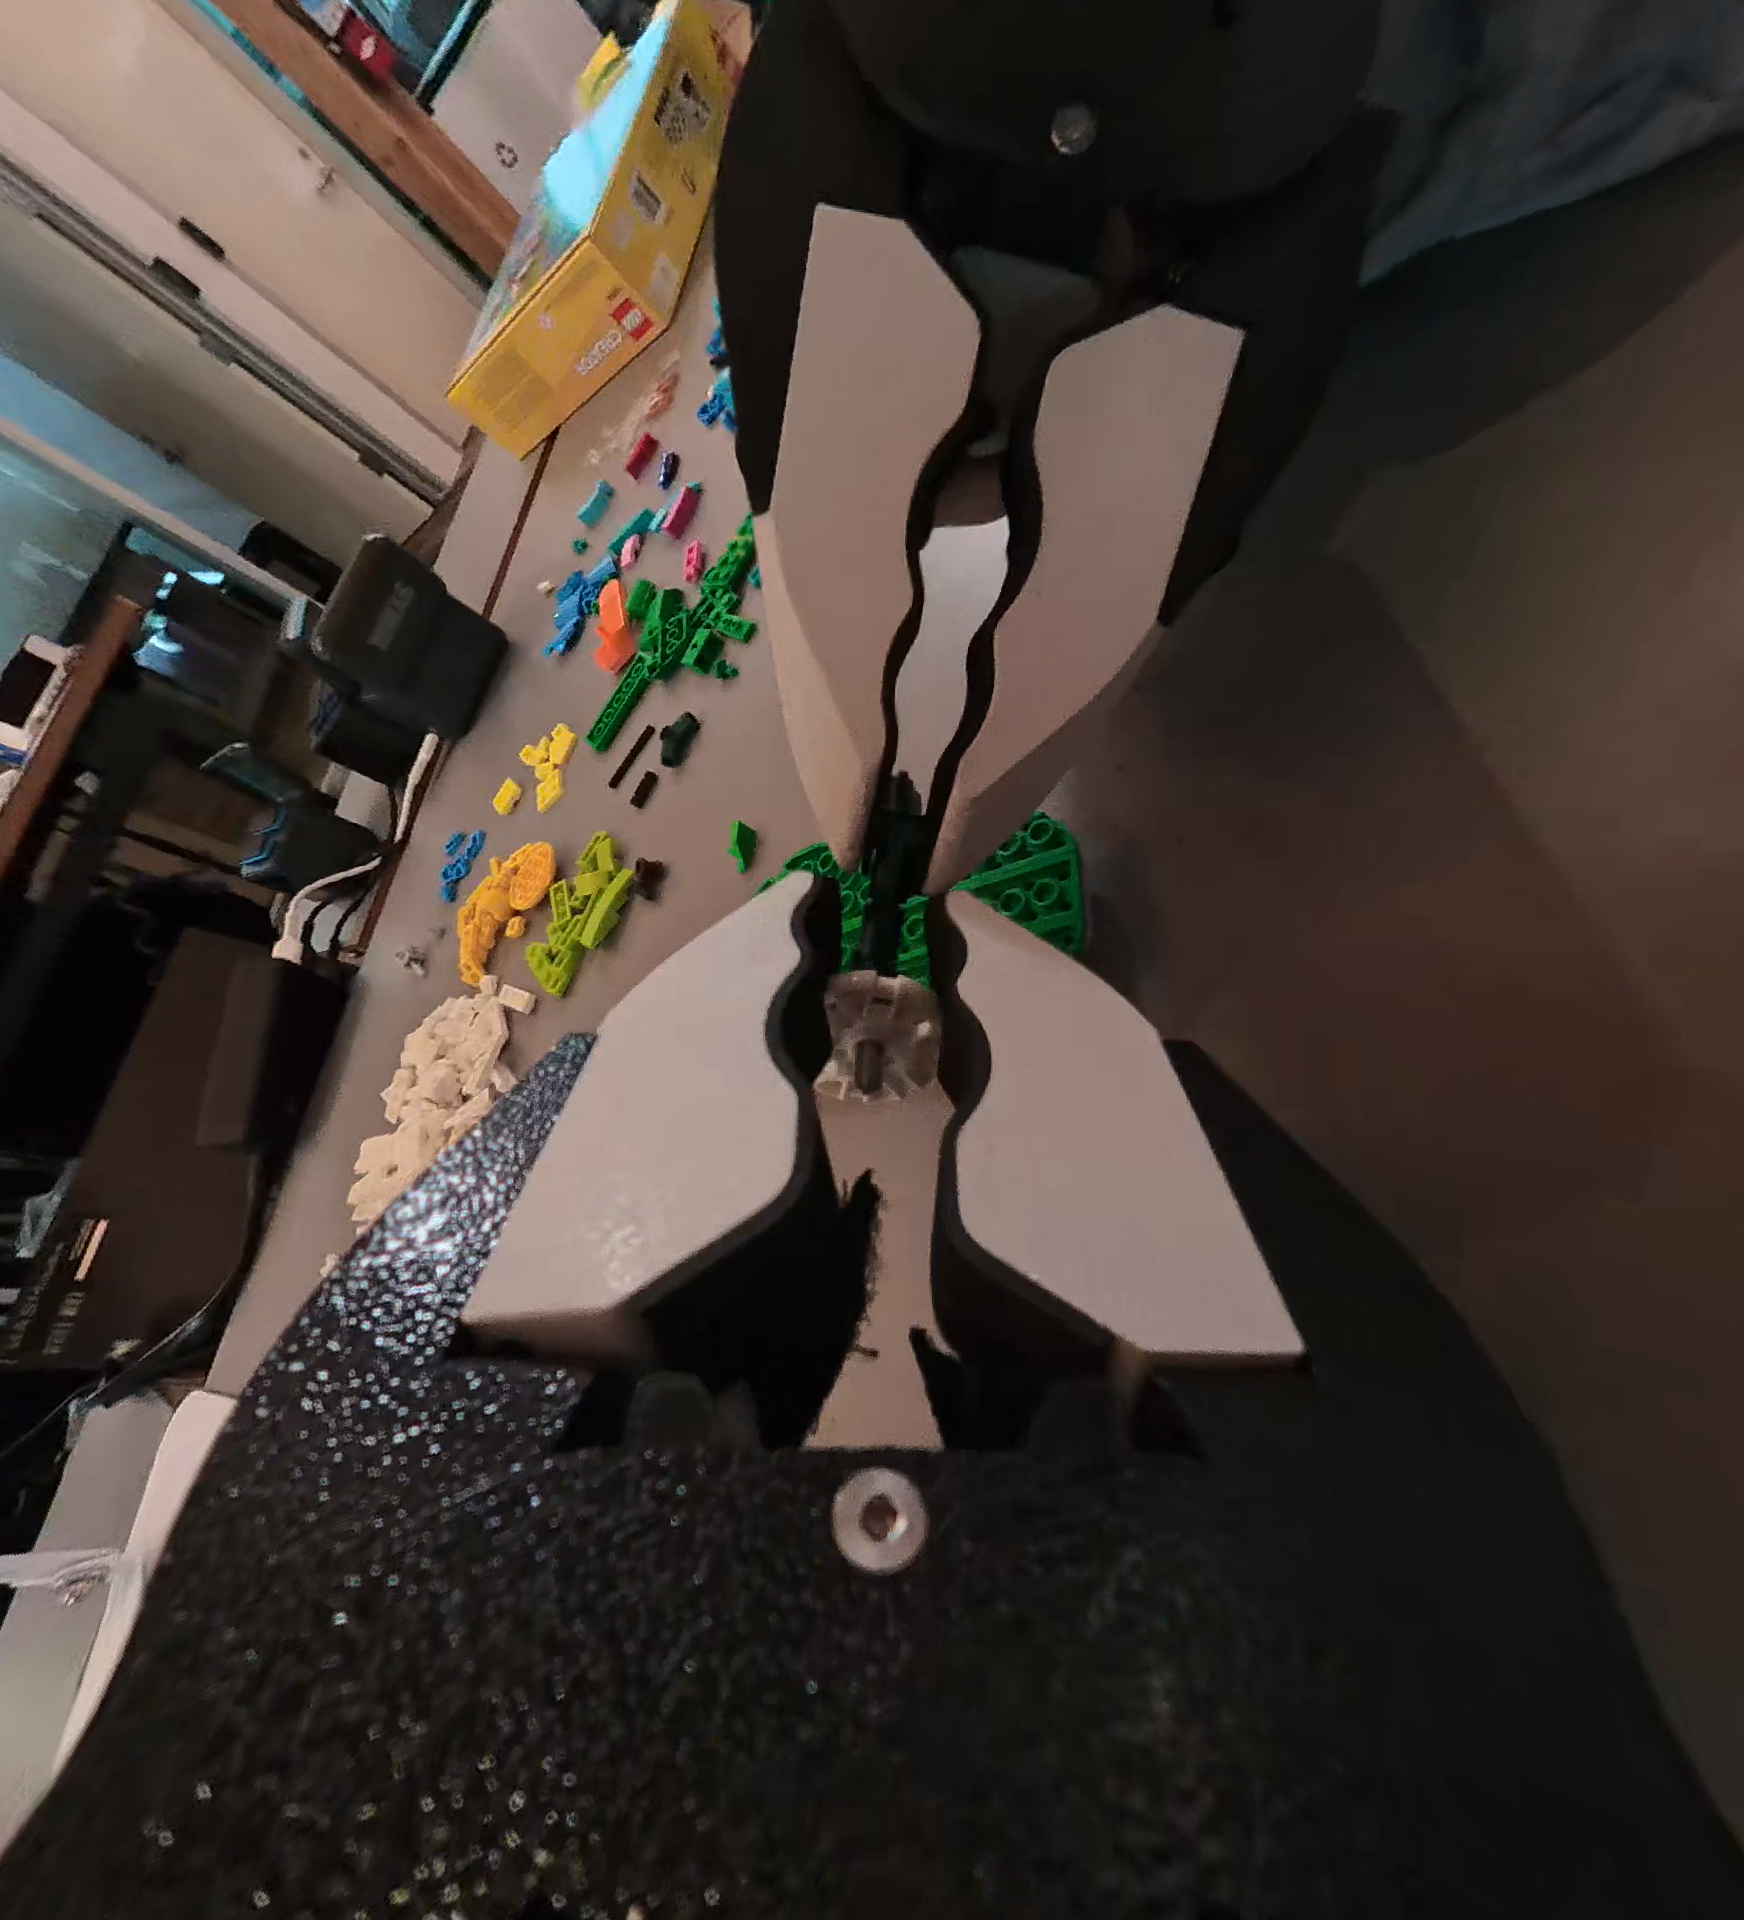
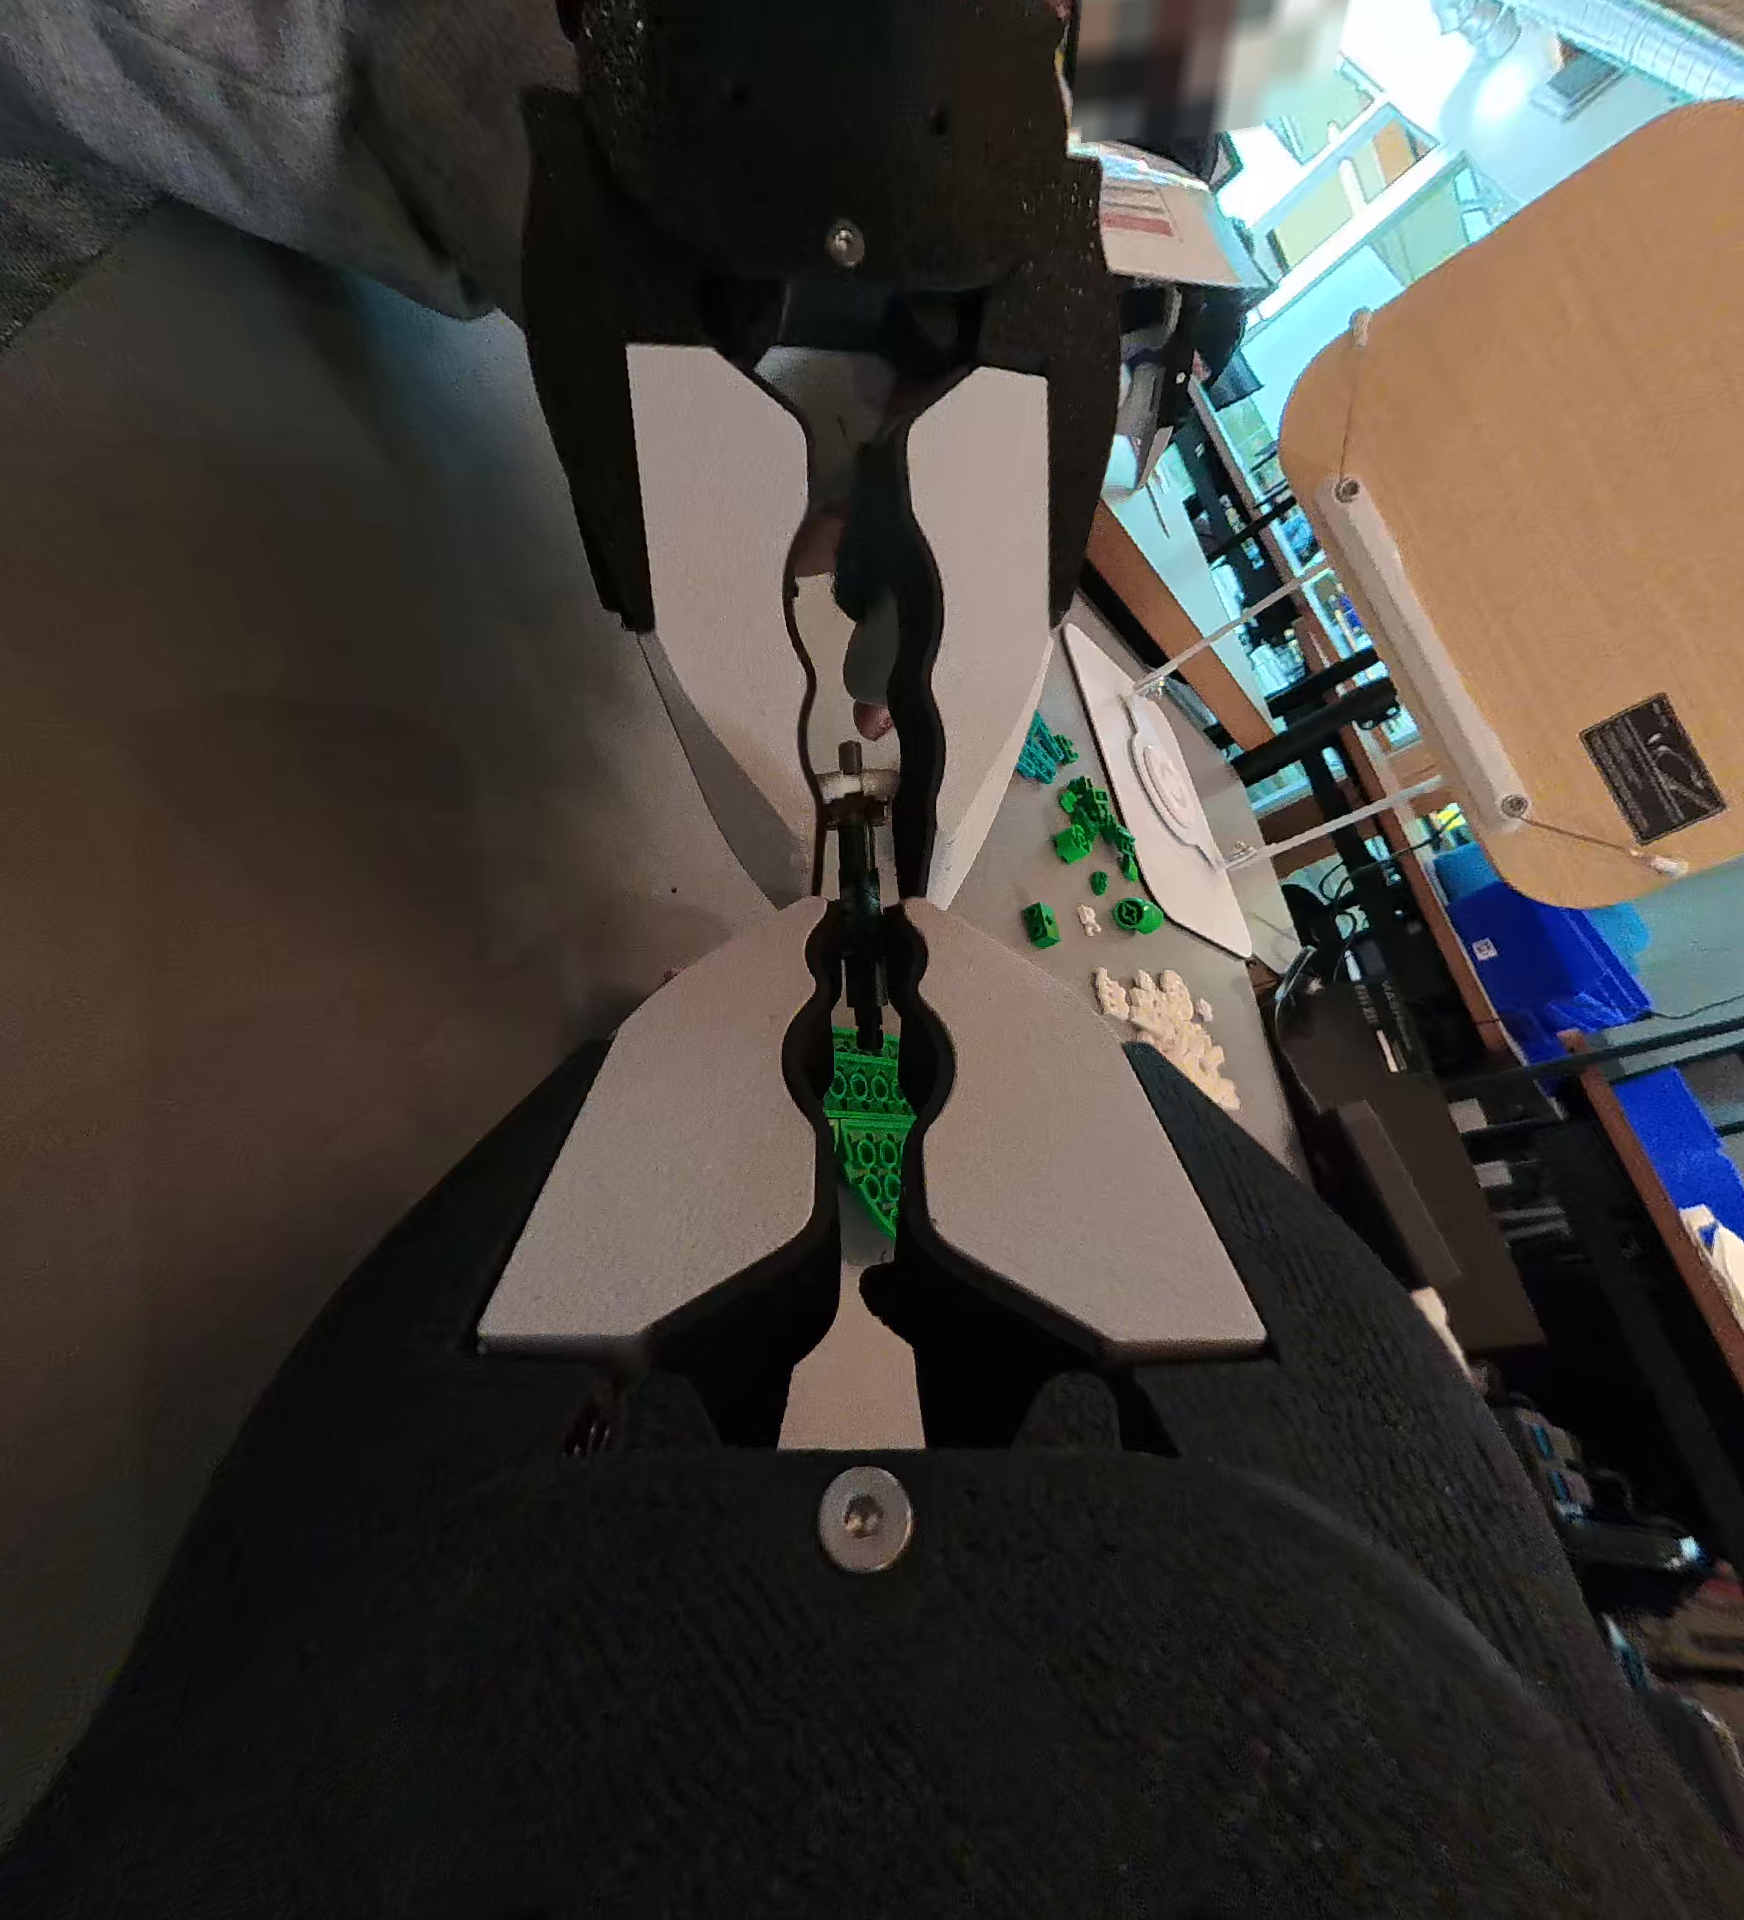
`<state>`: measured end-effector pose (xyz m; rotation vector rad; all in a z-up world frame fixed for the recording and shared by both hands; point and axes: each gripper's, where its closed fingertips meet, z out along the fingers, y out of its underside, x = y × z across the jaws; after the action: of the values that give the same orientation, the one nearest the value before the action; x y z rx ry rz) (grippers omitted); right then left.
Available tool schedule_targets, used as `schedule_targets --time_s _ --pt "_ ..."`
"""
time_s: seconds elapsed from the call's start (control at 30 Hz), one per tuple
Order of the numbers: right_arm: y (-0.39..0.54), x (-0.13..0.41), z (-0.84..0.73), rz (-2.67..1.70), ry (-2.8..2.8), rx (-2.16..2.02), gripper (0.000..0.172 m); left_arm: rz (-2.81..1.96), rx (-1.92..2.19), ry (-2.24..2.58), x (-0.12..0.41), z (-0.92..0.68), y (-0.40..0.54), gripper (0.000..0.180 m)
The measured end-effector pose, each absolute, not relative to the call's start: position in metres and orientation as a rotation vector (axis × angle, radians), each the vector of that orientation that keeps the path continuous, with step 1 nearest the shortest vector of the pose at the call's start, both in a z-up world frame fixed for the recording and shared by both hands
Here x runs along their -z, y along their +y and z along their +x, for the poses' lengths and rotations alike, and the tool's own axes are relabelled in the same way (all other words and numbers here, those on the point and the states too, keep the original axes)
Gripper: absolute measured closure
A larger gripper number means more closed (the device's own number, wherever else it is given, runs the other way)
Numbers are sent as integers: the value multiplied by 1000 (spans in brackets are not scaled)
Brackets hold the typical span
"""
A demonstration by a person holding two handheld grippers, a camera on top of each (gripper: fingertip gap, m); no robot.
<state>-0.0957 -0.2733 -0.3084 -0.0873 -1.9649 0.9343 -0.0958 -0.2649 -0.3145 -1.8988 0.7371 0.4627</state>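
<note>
From the left wrist view, the left gripper [image 1: 878,971] has its fingers drawn in close around a pale grey toothed wheel [image 1: 878,1044] that sits on the near end of a dark rod [image 1: 894,862], the wheel lodged in the curved hollow between the pads. The right gripper [image 1: 899,821] comes in from the far side, tip to tip with the left, its fingers nearly together on the rod's other end. Under both lies a green studded plate [image 1: 1029,883] on the grey table [image 1: 702,790], and off to the left are sorted heaps of bricks: white [image 1: 437,1091], orange-yellow [image 1: 504,904], lime [image 1: 582,914], green [image 1: 681,634], with a yellow box [image 1: 587,281] further back. From the right wrist view, the right gripper [image 2: 863,914] is almost fully closed, pinching the dark rod [image 2: 860,966] near its tips; the rod runs on to the grey wheel [image 2: 855,784], which sits between the left gripper's [image 2: 863,831] fingers. The green plate [image 2: 868,1122] shows through the gap below, and small green pieces [image 2: 1091,831] and white ones [image 2: 1169,1018] lie to the right.
</note>
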Motion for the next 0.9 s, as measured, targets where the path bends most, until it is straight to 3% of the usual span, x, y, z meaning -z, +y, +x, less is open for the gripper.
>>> schedule_targets --time_s 0.3,0.4,0.53,0.73,0.9 --pt "-273 308 -94 -93 -1987 -905 165 -1912 -417 697 311 -94 -268 164" --pt "-220 322 -108 -218 -1999 -655 165 -1941 -540 579 300 -134 -293 165" --pt "-209 298 -108 -344 -1907 -863 165 -1895 -401 348 279 -162 -329 165" --pt "-224 302 -110 -271 -1887 -837 165 -2192 -345 343 338 -162 -324 164" --pt "-236 306 -108 -204 -1900 -837 165 -2286 -256 322 355 -156 -313 137"
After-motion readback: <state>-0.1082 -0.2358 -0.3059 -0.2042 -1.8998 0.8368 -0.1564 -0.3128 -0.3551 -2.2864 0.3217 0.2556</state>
